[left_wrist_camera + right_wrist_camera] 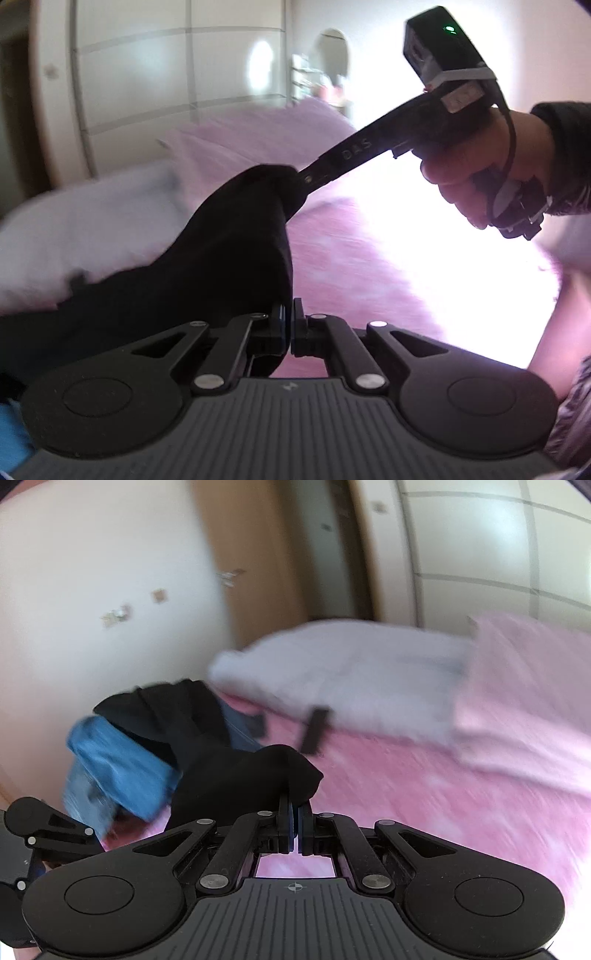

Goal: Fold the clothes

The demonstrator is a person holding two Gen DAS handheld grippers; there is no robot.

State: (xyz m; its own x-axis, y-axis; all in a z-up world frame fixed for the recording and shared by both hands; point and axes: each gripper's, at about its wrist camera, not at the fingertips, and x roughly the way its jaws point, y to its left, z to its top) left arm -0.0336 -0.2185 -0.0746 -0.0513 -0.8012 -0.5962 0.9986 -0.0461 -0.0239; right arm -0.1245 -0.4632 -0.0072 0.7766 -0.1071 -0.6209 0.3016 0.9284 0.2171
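Left wrist view, nearest first: left tool (289,325), jaws drawn almost together with only a thin slit between the pads, pinching an edge of the black garment (207,266). Cloth rises from that grip, lifted off the pink bedspread (351,266), up to the right tool (301,177), whose tip is buried in the fabric. Right hand (476,162) wraps that tool's handle, upper right. Overexposed patch of bedspread below the hand. Farther back: white pillow (85,232), pink pillow (266,136), then a pale wardrobe (166,74). Background blurred.

Right wrist view: right tool (296,812), jaws nearly closed, a bunch of the black garment (258,779) clamped between the pads. Left tool's linkage (48,830) shows at the lower left edge. Just behind the black cloth, a blue garment (122,768) in a heap with more dark clothing (166,709) on the bedspread. Beyond lie the white pillow (351,672) and pink pillow (524,686). Small dark object (314,731) near the white pillow; too blurred to identify.
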